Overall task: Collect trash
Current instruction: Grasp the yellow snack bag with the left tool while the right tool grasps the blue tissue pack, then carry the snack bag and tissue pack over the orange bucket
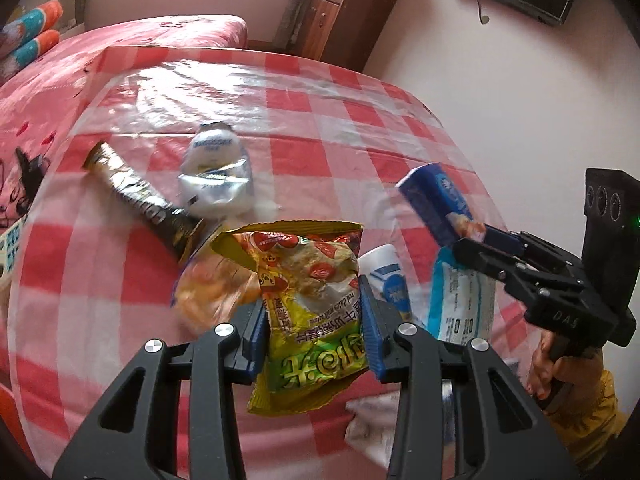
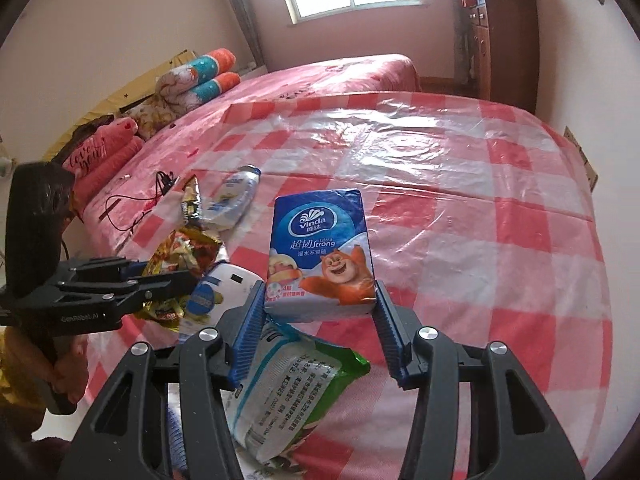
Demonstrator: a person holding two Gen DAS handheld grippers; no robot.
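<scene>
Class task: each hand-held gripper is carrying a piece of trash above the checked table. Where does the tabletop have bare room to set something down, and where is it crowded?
Free: the far, glossy half of the checked tablecloth, beyond the blue tissue pack toward the bed, plus the right side. Crowded: the near-left part, where the crushed bottle, dark wrapper and white pouch lie around the yellow snack bag.

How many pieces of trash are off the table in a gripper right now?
2. The yellow-green snack bag is clamped in the left gripper; the blue tissue pack is clamped in the right gripper. The remaining wrappers lie on the checkered tablecloth.
</scene>
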